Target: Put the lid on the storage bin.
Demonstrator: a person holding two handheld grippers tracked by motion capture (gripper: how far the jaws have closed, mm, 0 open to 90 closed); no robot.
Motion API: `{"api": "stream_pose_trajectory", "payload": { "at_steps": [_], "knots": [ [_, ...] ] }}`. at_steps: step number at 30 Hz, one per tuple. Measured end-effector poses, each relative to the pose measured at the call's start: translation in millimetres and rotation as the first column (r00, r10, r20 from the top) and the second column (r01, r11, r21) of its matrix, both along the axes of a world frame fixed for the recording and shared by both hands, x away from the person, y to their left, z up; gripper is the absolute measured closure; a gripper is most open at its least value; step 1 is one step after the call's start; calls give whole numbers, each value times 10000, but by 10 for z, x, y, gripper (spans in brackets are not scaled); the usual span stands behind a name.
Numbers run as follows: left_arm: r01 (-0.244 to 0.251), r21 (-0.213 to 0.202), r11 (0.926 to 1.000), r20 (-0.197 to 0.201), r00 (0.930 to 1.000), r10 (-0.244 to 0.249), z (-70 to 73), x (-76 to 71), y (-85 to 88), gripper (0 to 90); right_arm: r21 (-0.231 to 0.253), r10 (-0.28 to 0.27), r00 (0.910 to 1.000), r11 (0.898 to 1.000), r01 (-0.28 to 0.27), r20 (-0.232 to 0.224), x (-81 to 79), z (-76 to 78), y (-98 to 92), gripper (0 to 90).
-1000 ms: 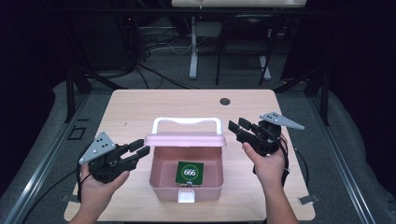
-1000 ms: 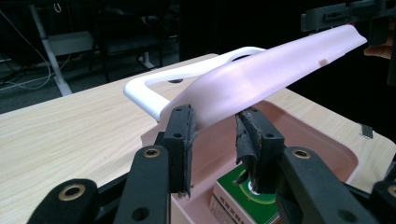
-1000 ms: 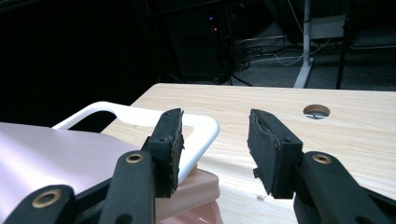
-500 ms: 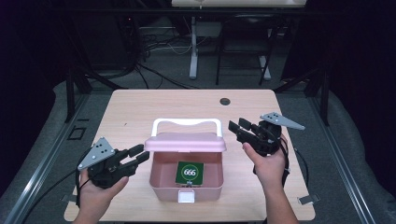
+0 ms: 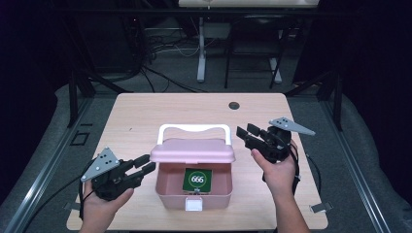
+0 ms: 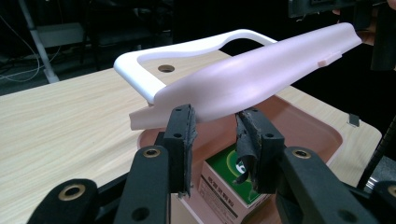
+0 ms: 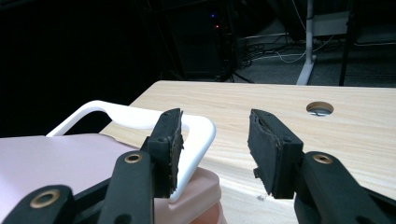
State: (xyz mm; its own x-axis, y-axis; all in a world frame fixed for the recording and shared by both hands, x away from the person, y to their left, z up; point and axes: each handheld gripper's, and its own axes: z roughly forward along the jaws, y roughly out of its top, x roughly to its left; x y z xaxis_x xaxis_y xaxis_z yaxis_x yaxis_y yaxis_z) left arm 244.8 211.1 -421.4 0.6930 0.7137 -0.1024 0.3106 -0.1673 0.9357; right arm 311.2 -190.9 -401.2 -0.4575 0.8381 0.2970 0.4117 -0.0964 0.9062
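Observation:
A pink box (image 5: 167,187) stands at the middle of the table with its pink lid (image 5: 192,150) raised and the white handle (image 5: 193,127) behind it. Inside lies a green carton (image 5: 197,179) marked 666. My left gripper (image 5: 148,164) is open just left of the box, its jaws pointing at the lid's left end. In the left gripper view the lid (image 6: 252,74) hangs above the carton (image 6: 224,179), past the open left gripper (image 6: 215,126). My right gripper (image 5: 246,131) is open beside the lid's right end. The handle's corner (image 7: 198,135) shows behind one jaw of the right gripper (image 7: 215,135), with bare table in the gap.
The light wooden table (image 5: 136,121) has a round cable hole (image 5: 234,105) at the back right. The box has a white latch (image 5: 195,205) on its front wall. Stands and cables fill the dark floor behind. Cables trail from both grippers over the near edge.
My left gripper has drawn back a little toward the near edge of the table. The right gripper, the box and its lid have stayed where they were.

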Motion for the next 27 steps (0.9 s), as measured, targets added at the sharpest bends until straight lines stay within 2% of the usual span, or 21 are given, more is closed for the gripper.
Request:
{"api": "stream_pose_trajectory", "payload": {
  "at_steps": [16, 27],
  "knots": [
    [51, -61, 10000, -134, 9999, -52, -84, -57, 33, 662, -195, 156, 9997, 9997, -160, -196, 29, -57, 63, 537],
    [125, 128, 9998, -157, 9998, -123, -152, -115, 42, 663, -179, 291, 9988, 9994, -298, -382, 54, -103, 85, 537]
  ]
}}
